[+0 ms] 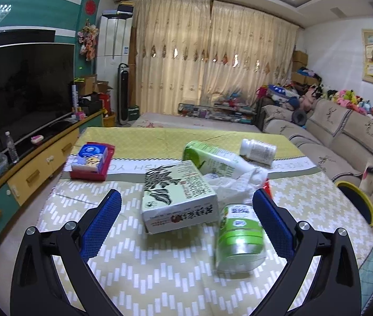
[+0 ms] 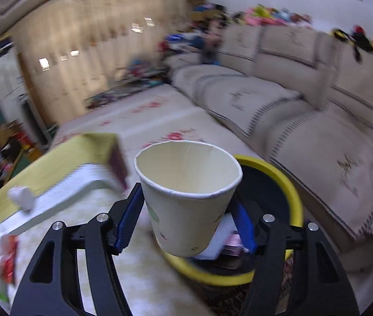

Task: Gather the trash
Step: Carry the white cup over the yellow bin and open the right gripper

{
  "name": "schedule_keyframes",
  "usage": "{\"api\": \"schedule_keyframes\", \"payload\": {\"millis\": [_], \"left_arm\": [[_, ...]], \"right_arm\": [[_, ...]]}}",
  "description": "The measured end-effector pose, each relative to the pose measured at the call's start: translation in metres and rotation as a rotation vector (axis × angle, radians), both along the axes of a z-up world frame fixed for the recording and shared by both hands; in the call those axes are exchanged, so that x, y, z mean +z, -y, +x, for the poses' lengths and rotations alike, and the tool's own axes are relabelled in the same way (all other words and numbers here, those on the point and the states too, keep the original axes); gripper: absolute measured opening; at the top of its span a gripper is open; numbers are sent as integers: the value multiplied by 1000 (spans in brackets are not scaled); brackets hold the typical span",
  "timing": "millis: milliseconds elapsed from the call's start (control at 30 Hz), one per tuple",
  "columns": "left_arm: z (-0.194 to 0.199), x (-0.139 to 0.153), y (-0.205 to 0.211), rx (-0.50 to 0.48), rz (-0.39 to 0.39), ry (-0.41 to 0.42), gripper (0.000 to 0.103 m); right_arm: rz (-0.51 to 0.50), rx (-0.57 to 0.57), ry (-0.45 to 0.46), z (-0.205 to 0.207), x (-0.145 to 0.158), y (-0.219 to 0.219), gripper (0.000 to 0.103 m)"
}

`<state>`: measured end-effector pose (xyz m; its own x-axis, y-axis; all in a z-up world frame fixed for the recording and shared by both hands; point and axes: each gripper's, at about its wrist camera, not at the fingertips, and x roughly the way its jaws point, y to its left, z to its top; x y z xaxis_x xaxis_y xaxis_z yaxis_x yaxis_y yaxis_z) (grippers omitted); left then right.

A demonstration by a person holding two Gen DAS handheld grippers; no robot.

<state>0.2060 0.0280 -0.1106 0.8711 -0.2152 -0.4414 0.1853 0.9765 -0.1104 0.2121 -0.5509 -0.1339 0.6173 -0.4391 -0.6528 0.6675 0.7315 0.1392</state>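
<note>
My right gripper (image 2: 186, 216) is shut on a cream paper cup (image 2: 186, 184), which is held mouth-up just over a yellow-rimmed black bin (image 2: 289, 192) beside the table; the cup is sharp while the room behind is blurred. Some trash lies in the bin. My left gripper (image 1: 186, 205) hangs open and empty over the table (image 1: 160, 276). Between its fingers in view lie a white-and-green carton (image 1: 178, 197) and a green-lidded jar (image 1: 239, 237) on its side. Behind them are crumpled white paper (image 1: 236, 184), a green tube (image 1: 212, 158) and a white pill bottle (image 1: 257, 150).
A red tray holding a tissue pack (image 1: 91, 160) sits at the table's far left. A TV cabinet (image 1: 28, 173) runs along the left and a beige sofa (image 1: 344, 137) along the right. The bin (image 1: 357, 200) stands between table and sofa.
</note>
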Motion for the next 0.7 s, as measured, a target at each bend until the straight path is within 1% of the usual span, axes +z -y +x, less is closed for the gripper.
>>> {"api": "schedule_keyframes", "payload": {"millis": [67, 133, 200, 267, 333, 500, 600, 700], "left_arm": [[-2, 1, 3, -15, 0, 10, 98], [-3, 1, 8, -32, 19, 16, 98], [-4, 0, 14, -43, 47, 21, 98], [-4, -1, 22, -48, 82, 23, 98], [-5, -2, 26, -53, 104, 25, 98], [-5, -2, 30, -60, 112, 22, 98], [-4, -3, 29, -57, 116, 18, 98], [-1, -3, 27, -57, 103, 3, 98]], "right_arm": [[11, -42, -18, 0, -13, 17, 63], [13, -82, -39, 3, -23, 25, 66], [24, -115, -66, 4, -35, 34, 69], [46, -119, -72, 4, -39, 38, 71], [43, -123, -62, 3, -37, 34, 73], [14, -98, -42, 7, -24, 22, 78], [30, -64, -14, 9, -18, 11, 78], [15, -13, 14, 12, -11, -8, 79]]}}
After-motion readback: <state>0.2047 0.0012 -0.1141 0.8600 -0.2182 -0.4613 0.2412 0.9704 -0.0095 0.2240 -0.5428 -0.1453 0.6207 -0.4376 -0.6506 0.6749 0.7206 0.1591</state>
